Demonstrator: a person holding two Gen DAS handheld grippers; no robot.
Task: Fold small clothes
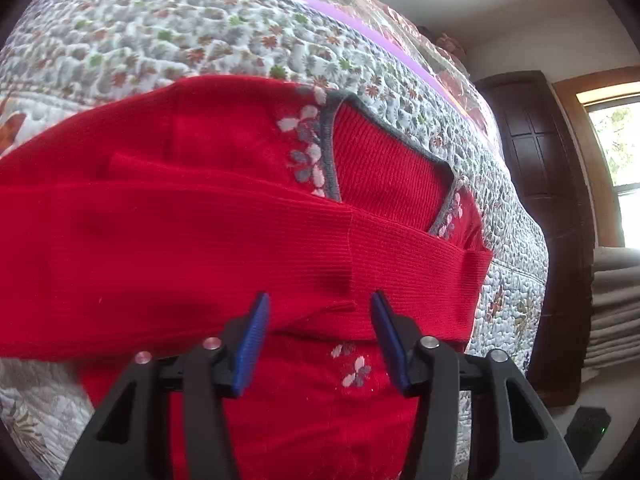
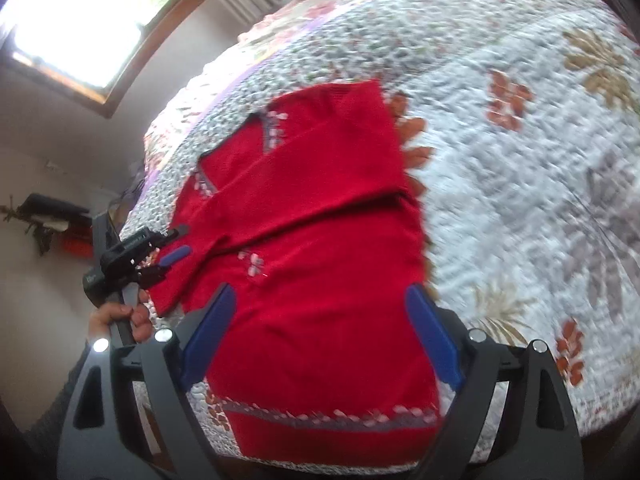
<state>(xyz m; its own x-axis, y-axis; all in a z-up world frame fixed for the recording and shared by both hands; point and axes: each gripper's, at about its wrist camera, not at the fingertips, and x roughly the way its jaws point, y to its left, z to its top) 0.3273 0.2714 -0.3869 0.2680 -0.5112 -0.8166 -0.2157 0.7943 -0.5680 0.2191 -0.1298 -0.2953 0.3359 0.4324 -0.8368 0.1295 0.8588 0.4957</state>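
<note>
A small red knit sweater (image 1: 208,232) (image 2: 320,264) with a grey neckline and pale flower trim lies on the floral quilt (image 1: 160,40) (image 2: 520,160). One sleeve (image 1: 360,264) is folded across its chest. My left gripper (image 1: 318,304) hovers open just above that sleeve near the cuff, nothing between its blue pads (image 1: 256,332). In the right wrist view the left gripper (image 2: 180,242) shows at the sweater's left edge, held by a hand (image 2: 120,316). My right gripper (image 2: 320,304) stands open over the sweater's lower body, holding nothing.
The quilt covers a bed and spreads wide to the right of the sweater. A dark wooden cabinet (image 1: 540,200) and a window (image 1: 616,148) stand beyond the bed's edge. Another window (image 2: 88,12) and small items on a shelf (image 2: 52,216) are on the left.
</note>
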